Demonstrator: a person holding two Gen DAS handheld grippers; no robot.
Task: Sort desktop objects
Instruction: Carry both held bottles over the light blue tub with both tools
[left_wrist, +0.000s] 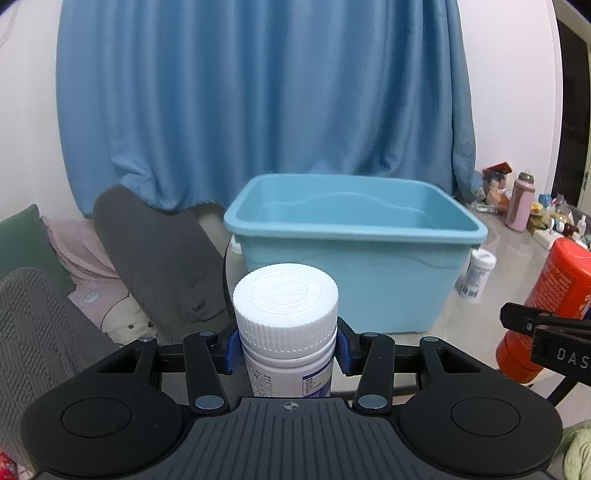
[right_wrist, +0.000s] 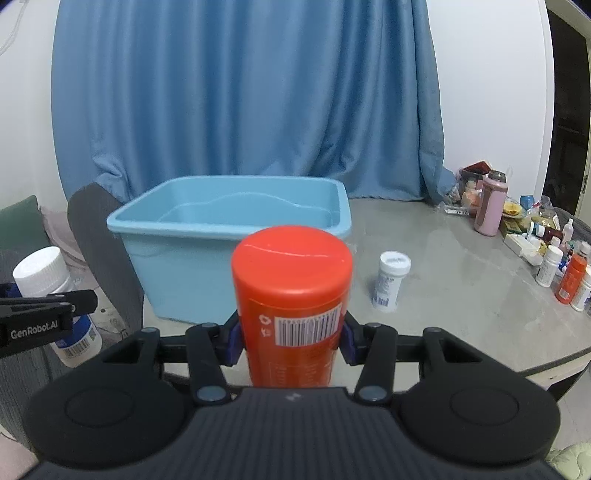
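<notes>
Left gripper (left_wrist: 287, 349) clamps a white pill bottle (left_wrist: 286, 317), right gripper (right_wrist: 291, 341) an orange canister (right_wrist: 291, 295), both frame-centre before the blue bin (right_wrist: 229, 221); clear its rim before letting go

Surface: grey, glossy round-edged table (right_wrist: 461, 266)
Near middle: light blue rectangular plastic tub (right_wrist: 229, 236)
Just beside tub: small white capped bottle (right_wrist: 391, 280)
Far edge: pink tall bottle (right_wrist: 490, 208) among cluttered small containers
</notes>
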